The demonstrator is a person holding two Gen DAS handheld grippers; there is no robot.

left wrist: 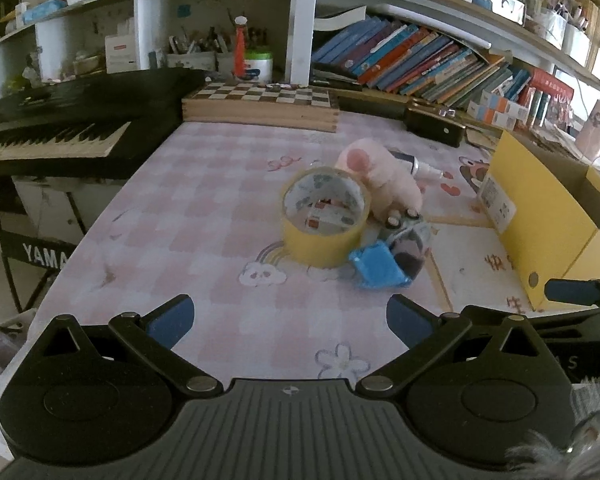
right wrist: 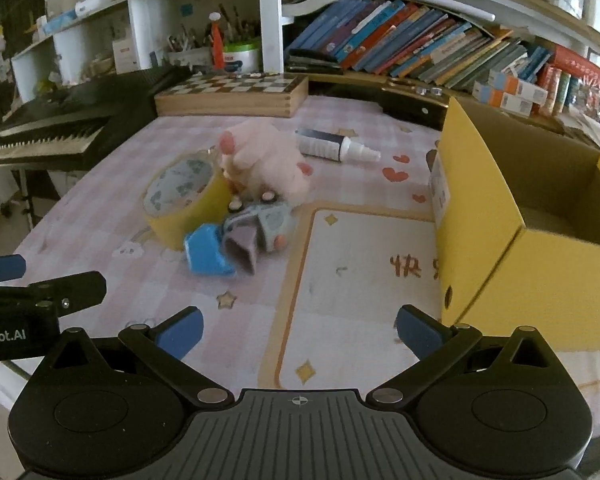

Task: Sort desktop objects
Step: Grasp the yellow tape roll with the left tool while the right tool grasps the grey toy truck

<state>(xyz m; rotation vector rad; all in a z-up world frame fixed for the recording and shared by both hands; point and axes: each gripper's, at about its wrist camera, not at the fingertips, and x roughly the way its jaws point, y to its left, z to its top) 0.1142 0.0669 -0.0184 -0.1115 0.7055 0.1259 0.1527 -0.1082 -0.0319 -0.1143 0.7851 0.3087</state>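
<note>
Both grippers empty and spread wide; cluster of objects awaiting sorting, yellow box vacant.

The tape roll (left wrist: 326, 216) stands on edge mid-table, touching a pink plush toy (left wrist: 380, 178) at its 1 o'clock and a blue packet (left wrist: 380, 270) and grey toy car (right wrist: 266, 222) at its 4 o'clock; a small bottle (right wrist: 334, 146) lies apart behind. The left gripper (left wrist: 290, 322) and right gripper (right wrist: 298, 332) hold nothing. Judgement: take an outlying item first, since the pieces lean together and may topple. The yellow box (right wrist: 540, 280) sits at 3 o'clock, open-topped; bare tablecloth (left wrist: 204, 208) gives approach room at 6 and 9 o'clock, with the table edge near at left.
</note>
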